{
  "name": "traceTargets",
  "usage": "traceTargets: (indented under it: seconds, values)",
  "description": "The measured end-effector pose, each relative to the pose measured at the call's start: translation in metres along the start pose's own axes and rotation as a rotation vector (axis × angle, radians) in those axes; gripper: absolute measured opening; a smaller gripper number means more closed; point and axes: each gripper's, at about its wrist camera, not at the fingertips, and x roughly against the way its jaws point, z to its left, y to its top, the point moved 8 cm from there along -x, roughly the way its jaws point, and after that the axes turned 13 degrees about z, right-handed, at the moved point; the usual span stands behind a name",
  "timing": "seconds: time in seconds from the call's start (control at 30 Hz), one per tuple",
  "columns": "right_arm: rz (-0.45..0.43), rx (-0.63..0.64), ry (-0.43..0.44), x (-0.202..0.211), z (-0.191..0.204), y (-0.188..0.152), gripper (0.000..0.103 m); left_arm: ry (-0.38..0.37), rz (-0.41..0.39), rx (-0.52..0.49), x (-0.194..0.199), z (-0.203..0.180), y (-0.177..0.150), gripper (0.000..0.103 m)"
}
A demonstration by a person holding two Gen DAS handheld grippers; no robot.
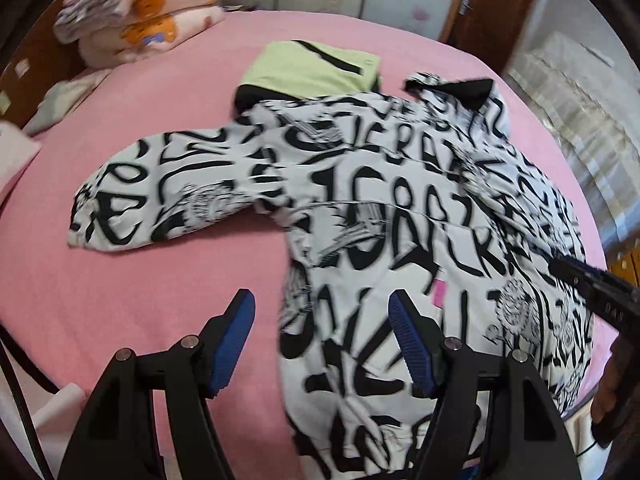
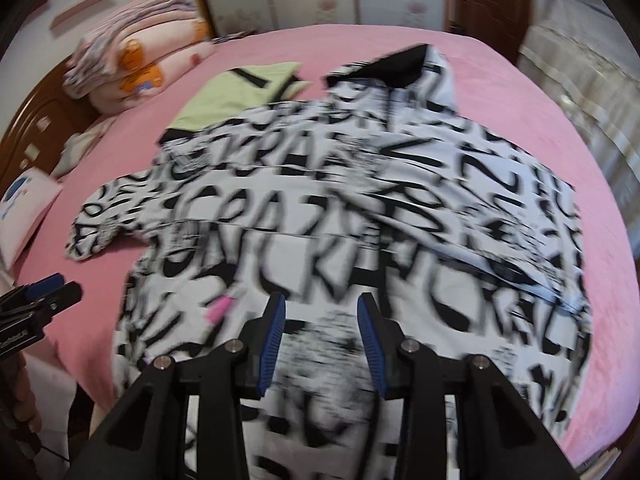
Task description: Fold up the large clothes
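Note:
A large white jacket with black lettering (image 1: 400, 208) (image 2: 352, 200) lies spread on the pink bed (image 1: 120, 300). One sleeve (image 1: 160, 192) reaches out to the left, and the black-lined hood (image 1: 460, 88) is at the far end. My left gripper (image 1: 320, 306) hovers open over the jacket's near left edge, with nothing pressed between its blue pads. My right gripper (image 2: 321, 304) hangs over the jacket's near middle, jaws apart with a narrower gap and nothing between them. Each gripper shows at the edge of the other's view: the right gripper (image 1: 592, 284) and the left gripper (image 2: 52, 288).
A folded light-green garment with a black stripe (image 1: 316, 66) (image 2: 236, 92) lies beyond the jacket, partly under it. Folded blankets (image 1: 152, 12) are stacked at the far left. A pillow (image 2: 28, 208) sits at the bed's left edge. Wardrobe doors and a wooden door stand behind.

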Motion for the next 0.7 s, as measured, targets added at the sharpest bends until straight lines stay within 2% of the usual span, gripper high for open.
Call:
traceTargets:
  seconds: [0.17,0.33,0.47,0.57,0.63,0.7]
  values:
    - [-0.002,0.068,0.036,-0.008,0.054,0.015,0.037,-0.054,-0.002,0.118,-0.012,0.045,0.005,0.068]
    - [0.005,0.124,0.035,-0.022,0.092,0.028,0.037,-0.144,-0.022,0.341,-0.039,0.118,0.011,0.068]
    - [0.025,0.145,0.043,-0.039,0.112,0.038,0.037,-0.225,-0.049,0.528,-0.063,0.175,0.016,0.068]
    - [0.043,0.149,0.045,-0.053,0.122,0.042,0.037,-0.244,-0.074,0.648,-0.082,0.212,0.021,0.068]
    - [0.057,0.151,0.042,-0.065,0.129,0.045,0.037,-0.254,-0.075,0.722,-0.096,0.231,0.022,0.068]
    - [0.075,0.149,0.045,-0.076,0.135,0.046,0.037,-0.302,-0.085,0.784,-0.109,0.246,0.024,0.068]
